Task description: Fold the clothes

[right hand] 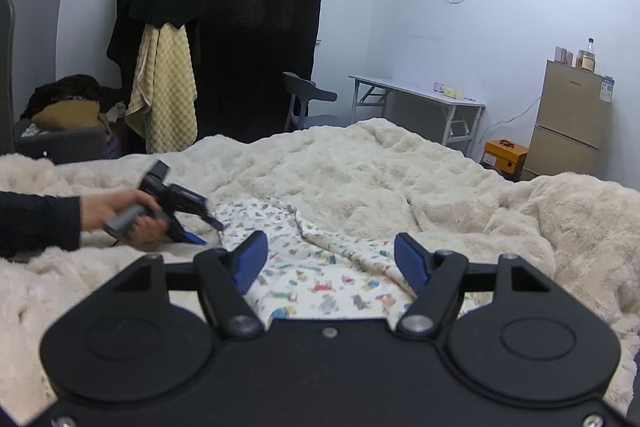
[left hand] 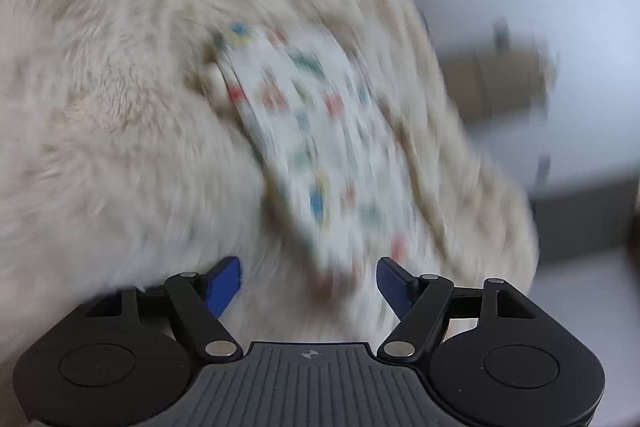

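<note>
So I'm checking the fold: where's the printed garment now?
The printed garment lies on the fluffy cream blanket, just ahead of the open right hand-held gripper, its left edge by the left hand-held gripper.

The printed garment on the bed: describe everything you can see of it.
The printed garment is white, thin-looking cloth scattered with small colourful figures in red, blue, green and yellow. It lies flat but rumpled on the cream fluffy blanket, with one flap folded over on the right wrist view's right side. The left gripper is at its far-left edge, open; the right gripper is open above its near part. The left wrist view shows it blurred.
</note>
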A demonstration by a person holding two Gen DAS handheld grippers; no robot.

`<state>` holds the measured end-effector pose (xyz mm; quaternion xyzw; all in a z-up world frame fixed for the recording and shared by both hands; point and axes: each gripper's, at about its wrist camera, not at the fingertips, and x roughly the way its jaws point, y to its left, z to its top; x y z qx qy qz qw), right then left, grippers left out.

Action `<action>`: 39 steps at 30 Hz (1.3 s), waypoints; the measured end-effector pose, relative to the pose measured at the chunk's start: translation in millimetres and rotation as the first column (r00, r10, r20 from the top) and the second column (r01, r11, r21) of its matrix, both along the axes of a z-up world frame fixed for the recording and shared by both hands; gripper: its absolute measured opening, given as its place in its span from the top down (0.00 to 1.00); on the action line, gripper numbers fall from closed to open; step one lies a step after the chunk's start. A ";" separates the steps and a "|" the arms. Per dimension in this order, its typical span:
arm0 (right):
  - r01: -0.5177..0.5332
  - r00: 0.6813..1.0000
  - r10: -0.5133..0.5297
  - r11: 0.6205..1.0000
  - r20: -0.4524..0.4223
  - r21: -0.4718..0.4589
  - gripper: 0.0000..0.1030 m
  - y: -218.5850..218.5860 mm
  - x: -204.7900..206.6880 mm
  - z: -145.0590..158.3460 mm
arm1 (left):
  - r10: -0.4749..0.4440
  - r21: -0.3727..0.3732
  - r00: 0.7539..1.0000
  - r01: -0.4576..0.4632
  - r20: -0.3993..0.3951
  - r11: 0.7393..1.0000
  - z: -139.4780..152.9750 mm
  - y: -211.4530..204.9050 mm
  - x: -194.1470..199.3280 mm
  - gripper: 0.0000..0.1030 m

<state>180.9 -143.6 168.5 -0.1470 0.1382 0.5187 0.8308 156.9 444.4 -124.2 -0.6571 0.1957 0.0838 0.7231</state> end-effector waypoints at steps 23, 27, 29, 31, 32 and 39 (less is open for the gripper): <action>0.061 0.998 -0.059 0.992 -0.025 0.109 0.34 -41.0 2.0 -2.2 | -0.063 0.253 0.998 0.057 0.015 0.966 129.2 14.3 -29.1 0.94; 0.062 0.998 -0.060 0.996 -0.029 0.066 0.34 -43.6 -8.3 -7.0 | 0.147 0.242 0.940 -0.072 -0.309 0.968 24.4 36.6 -73.1 0.93; 0.069 0.998 -0.068 0.997 -0.010 0.021 0.30 -45.8 -18.8 -9.2 | 0.082 0.306 0.957 0.007 -0.278 0.952 26.8 17.9 -70.6 0.92; 0.080 0.997 -0.079 0.996 0.008 -0.029 0.21 -46.7 -29.2 -13.5 | 0.009 0.380 0.969 0.088 -0.247 0.921 36.4 -1.3 -67.0 0.71; 0.087 0.996 -0.086 0.995 0.017 -0.056 0.21 -46.5 -34.4 -16.7 | -0.060 0.496 0.971 0.170 -0.231 0.851 59.2 -27.8 -57.7 0.63; 0.111 0.994 -0.107 0.978 0.034 -0.176 0.23 -34.1 -55.2 -46.7 | -0.523 0.851 0.814 0.445 -0.253 0.280 160.6 -210.9 -8.4 0.48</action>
